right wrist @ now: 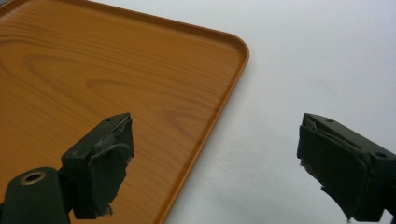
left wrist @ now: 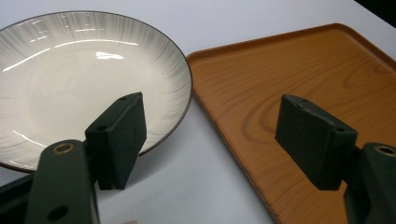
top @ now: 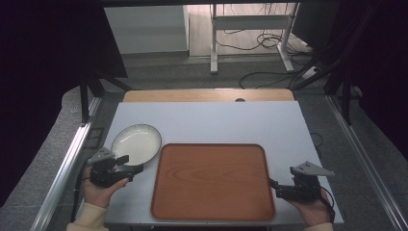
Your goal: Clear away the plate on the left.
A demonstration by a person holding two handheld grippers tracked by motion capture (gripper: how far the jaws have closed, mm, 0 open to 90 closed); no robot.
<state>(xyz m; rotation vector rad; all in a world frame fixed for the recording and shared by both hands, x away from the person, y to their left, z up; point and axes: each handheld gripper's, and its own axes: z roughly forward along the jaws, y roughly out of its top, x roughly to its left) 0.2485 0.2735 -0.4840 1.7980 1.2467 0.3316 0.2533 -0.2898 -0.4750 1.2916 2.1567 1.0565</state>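
A white plate (top: 136,142) with a dark rim and grey streaks lies on the white table, left of a wooden tray (top: 211,180). My left gripper (top: 131,164) is held open at the plate's near rim, its jaws empty; in the left gripper view one jaw overlaps the plate (left wrist: 70,79) and the other stands over the tray (left wrist: 289,88). My right gripper (top: 274,185) stands open at the tray's right edge, nothing between its jaws. In the right gripper view the tray's corner (right wrist: 154,84) lies under the left jaw and bare table under the right one.
The white table top (top: 216,120) stretches behind the tray, with a wooden strip (top: 207,95) at its far edge. Metal rails (top: 67,163) run along both sides. On the floor beyond are a white stand (top: 250,29) and cables.
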